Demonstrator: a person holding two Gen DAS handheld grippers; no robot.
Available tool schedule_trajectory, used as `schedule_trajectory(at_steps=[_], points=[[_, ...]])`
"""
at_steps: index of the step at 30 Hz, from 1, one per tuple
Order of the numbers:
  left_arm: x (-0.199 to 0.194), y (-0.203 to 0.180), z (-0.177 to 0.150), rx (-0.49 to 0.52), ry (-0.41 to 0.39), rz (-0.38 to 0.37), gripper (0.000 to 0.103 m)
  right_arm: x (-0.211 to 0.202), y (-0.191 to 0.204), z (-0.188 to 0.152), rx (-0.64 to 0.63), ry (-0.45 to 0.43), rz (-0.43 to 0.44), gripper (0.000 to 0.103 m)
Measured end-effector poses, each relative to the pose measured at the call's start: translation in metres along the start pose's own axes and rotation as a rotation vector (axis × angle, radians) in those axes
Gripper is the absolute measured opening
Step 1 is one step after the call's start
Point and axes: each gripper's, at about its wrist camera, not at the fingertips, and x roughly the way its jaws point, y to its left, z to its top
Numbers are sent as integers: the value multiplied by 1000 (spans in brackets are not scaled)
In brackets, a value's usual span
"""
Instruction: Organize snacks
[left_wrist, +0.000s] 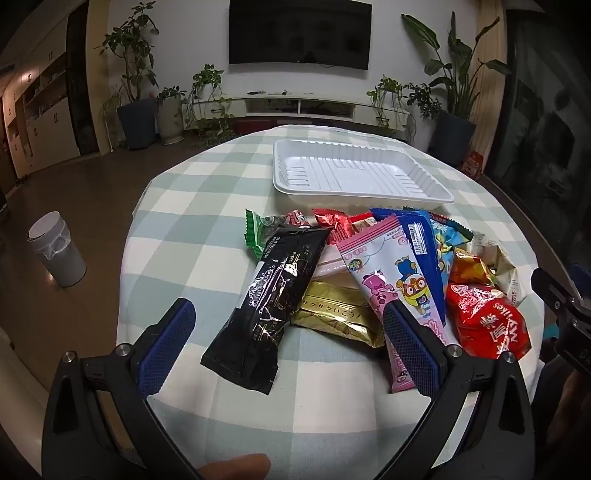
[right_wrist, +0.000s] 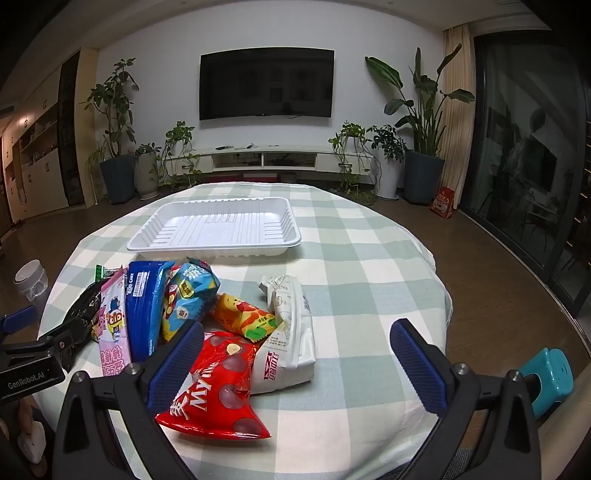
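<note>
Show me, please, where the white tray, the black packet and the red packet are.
white tray (right_wrist: 207, 245): right wrist view, near rim.
black packet (left_wrist: 266, 299): left wrist view, middle of wrapper.
red packet (right_wrist: 218, 391): right wrist view, middle of wrapper.

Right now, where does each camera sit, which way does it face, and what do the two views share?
Left wrist: rides the left tongs, facing across the table at the black packet and tray; both open fingers and a fingertip show, with the right tongs at the edge.
Right wrist: rides the right tongs, facing the red bag and white pack; open fingers show, with the left tongs at the left edge.
Shared: tray, snack pile, checked cloth, TV.
</note>
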Motion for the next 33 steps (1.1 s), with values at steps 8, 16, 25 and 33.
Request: schedule_trajectory(at_steps=[8, 16, 25, 33], points=[[0, -6, 0, 2, 9, 10, 103, 0, 0, 0, 0, -4, 1, 103], [2, 0, -2, -5, 5, -5, 103, 0, 0, 0, 0, -3, 1, 103], [2, 1, -2, -4, 6, -4, 103, 0, 0, 0, 1, -2, 0, 103], [2, 1, -1, -5, 7, -5, 103, 0, 0, 0, 0, 2, 1, 103]])
